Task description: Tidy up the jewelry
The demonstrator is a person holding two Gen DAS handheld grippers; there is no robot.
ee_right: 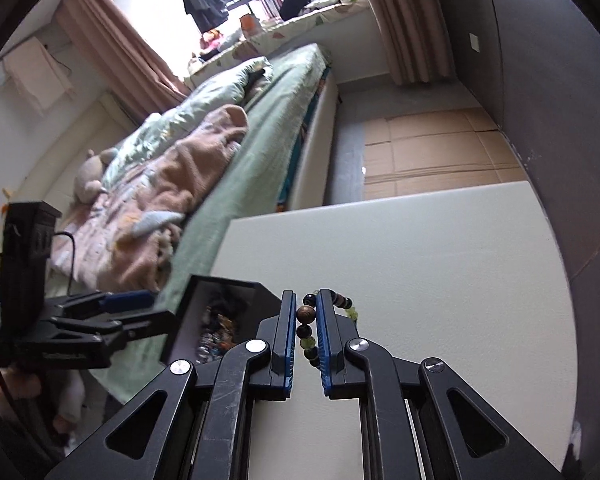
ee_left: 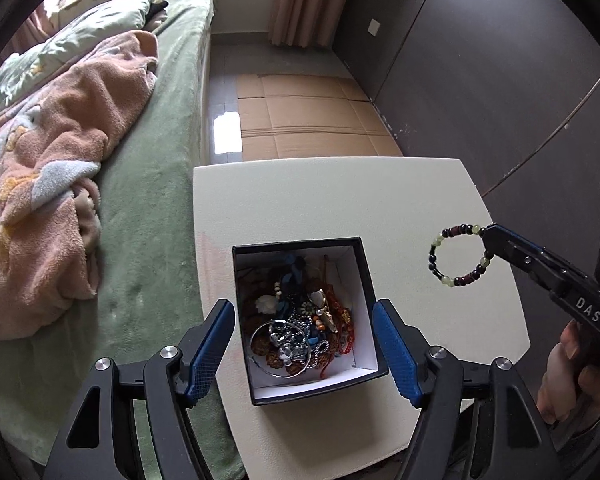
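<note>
A black box [ee_left: 362, 264] with a white lining stands on the white table [ee_left: 340, 200], full of tangled jewelry [ee_left: 300, 328]. My left gripper [ee_left: 304, 340] is open, its blue-padded fingers on either side of the box near its front. My right gripper [ee_left: 487, 232] is shut on a beaded bracelet [ee_left: 440, 240] of dark and pale green beads, held above the table to the right of the box. In the right wrist view the bracelet [ee_right: 305, 316] sits clamped between the blue pads of the right gripper [ee_right: 305, 300], with the box [ee_right: 220, 320] and left gripper [ee_right: 140, 308] at left.
A bed with a green cover [ee_left: 152, 200] and a pink blanket [ee_left: 60, 168] runs along the table's left side. Flattened cardboard [ee_left: 308, 120] lies on the floor beyond the table. A dark wardrobe wall [ee_left: 500, 80] stands to the right.
</note>
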